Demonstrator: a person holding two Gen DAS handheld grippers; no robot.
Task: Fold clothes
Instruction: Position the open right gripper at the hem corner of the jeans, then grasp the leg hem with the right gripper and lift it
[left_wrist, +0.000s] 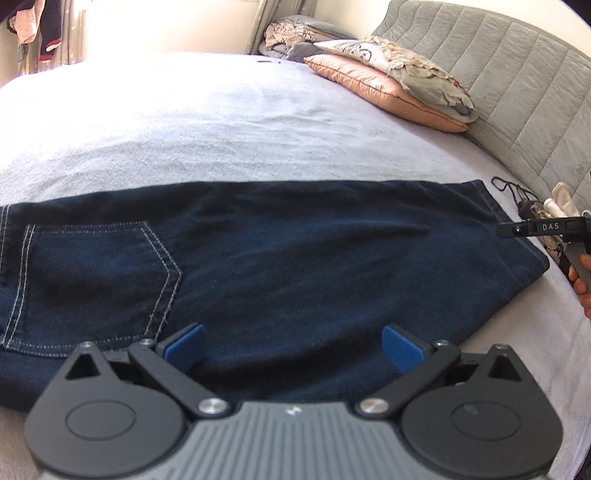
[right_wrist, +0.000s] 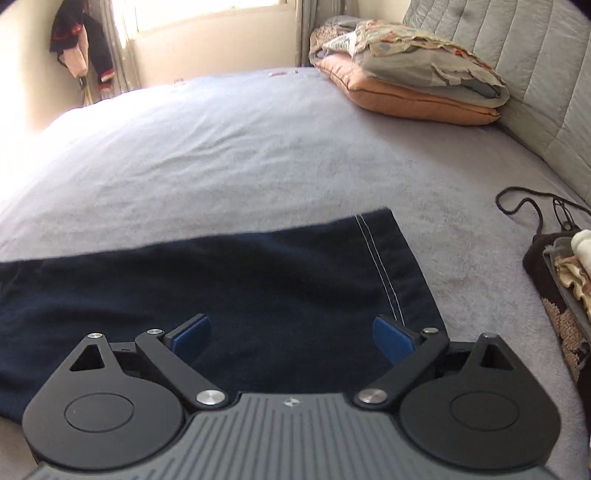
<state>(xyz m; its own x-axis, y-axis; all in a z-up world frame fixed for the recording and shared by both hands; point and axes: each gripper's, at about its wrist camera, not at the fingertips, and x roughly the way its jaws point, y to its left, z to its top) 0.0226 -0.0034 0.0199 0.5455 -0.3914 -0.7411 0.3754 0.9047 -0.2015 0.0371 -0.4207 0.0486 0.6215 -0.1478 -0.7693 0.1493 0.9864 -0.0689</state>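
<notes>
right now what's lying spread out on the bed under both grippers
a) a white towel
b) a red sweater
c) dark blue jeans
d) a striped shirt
c: dark blue jeans with white stitching and a back pocket lie flat on the bed, and both the left gripper and the right gripper are open above the fabric.

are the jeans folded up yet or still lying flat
Flat, but apparently folded once lengthwise: the jeans lie smooth on the bed, back pocket up, hem at the other end. No crosswise fold yet.
</notes>
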